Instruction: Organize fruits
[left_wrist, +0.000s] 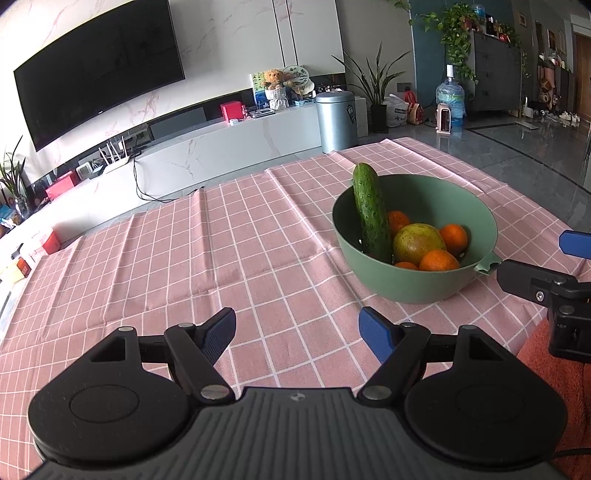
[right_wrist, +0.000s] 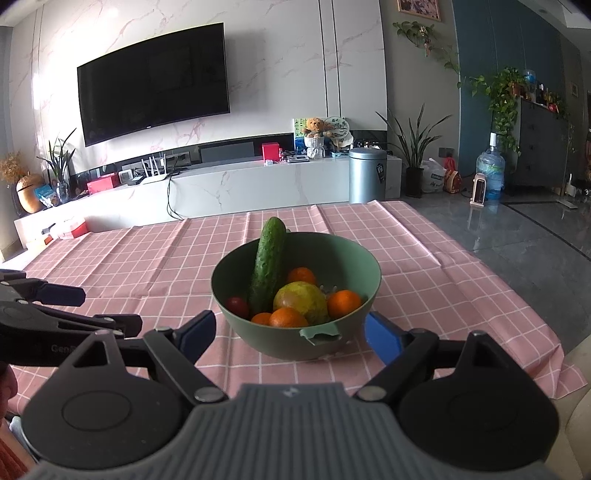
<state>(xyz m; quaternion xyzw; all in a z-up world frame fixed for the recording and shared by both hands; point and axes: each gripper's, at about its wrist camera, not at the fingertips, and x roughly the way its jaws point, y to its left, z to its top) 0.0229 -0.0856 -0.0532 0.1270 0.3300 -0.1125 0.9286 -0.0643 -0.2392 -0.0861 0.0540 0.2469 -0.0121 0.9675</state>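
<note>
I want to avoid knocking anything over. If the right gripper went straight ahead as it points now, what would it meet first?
Most likely the green bowl: its near wall sits centred between the open fingers of the right gripper, close ahead. Exact depth is uncertain through the fisheye.

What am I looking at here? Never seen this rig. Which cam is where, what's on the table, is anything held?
There is no robot arm: a person holds a two-finger gripper in each hand, and each has a fisheye camera looking forward along its fingers. In the left wrist view, the black and blue parts at the bottom are the left gripper; the right one shows at the right edge. In the right wrist view, the right gripper faces the bowl. Both are open and hold nothing. On the pink checked tablecloth stands a green bowl holding a cucumber leaning on the rim, several oranges, a yellow-green fruit and a small red one.
</note>
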